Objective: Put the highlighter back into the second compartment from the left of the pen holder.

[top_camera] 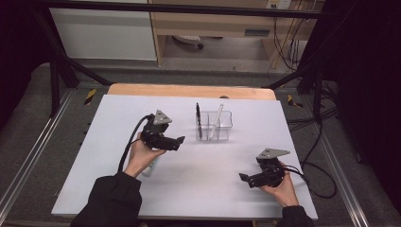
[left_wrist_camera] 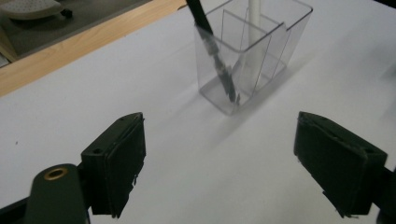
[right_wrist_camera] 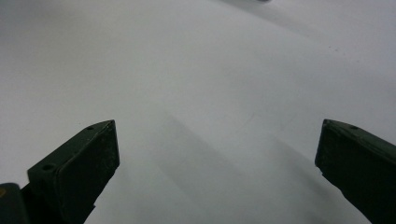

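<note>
Surface (top_camera: 189,179): a wide white sheet on a wooden top; the wood shows as a strip along the far edge.

Clear holder (top_camera: 213,126): a transparent plastic box with inner dividers, standing upright on the surface toward its far middle. In the left gripper view (left_wrist_camera: 252,51) it is ahead of the jaws and a little to the right, well apart from them.

Left tool (top_camera: 179,142): held in the person's left hand, left of the holder and near it, pointing toward it. Its jaws stand wide apart with only bare white surface between them – nothing is held (left_wrist_camera: 219,168).

Right tool (top_camera: 243,178): held in the person's right hand near the front right of the surface, well apart from the holder. Its jaws are also wide apart and hold nothing (right_wrist_camera: 217,172).

Black pen (top_camera: 198,120): it stands in the left compartment of the holder, leaning, with its upper end above the rim (left_wrist_camera: 219,60).

White stick (top_camera: 218,118): a pale thin rod – it stands in a compartment to the right of the pen, leaning, and also rises above the rim (left_wrist_camera: 254,28).
</note>
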{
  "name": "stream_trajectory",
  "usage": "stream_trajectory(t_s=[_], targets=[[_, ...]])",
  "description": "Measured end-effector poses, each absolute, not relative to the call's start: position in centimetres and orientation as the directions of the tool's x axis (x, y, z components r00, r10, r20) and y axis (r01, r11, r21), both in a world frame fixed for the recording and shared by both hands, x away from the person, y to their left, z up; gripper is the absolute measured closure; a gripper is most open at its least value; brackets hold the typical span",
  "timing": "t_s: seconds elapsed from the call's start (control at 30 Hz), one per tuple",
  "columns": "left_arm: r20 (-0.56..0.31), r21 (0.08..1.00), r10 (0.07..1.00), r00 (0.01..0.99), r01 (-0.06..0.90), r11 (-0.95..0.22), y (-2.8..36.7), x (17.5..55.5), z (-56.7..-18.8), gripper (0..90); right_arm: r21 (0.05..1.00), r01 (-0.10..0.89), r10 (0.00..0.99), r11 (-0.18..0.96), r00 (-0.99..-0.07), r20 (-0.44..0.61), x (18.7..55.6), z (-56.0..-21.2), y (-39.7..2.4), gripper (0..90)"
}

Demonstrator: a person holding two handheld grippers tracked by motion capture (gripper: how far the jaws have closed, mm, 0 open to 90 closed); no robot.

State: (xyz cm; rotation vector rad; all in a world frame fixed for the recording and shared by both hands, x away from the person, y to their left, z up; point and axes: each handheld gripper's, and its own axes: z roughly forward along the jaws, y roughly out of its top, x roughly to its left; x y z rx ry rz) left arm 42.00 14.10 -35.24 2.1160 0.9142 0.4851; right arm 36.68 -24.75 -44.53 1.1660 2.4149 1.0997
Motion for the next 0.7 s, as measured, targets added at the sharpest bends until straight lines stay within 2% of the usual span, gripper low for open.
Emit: stream_trajectory(t_s=[0.37, 0.7], targets=[[0.035, 0.755, 0.772, 0.635, 0.489, -0.437, 18.6, 39.8, -37.2, 10.2, 0.708, 0.571, 0.752, 0.414, -0.654, 0.088, 36.6, -44.5, -24.4, 0.6], [0.033, 0.731, 0.787, 0.616, 0.522, -0.439, 21.3, 38.0, -39.5, 9.8, 0.709, 0.569, 0.738, 0.418, -0.667, 0.1, 36.6, -44.5, -24.3, 0.6]])
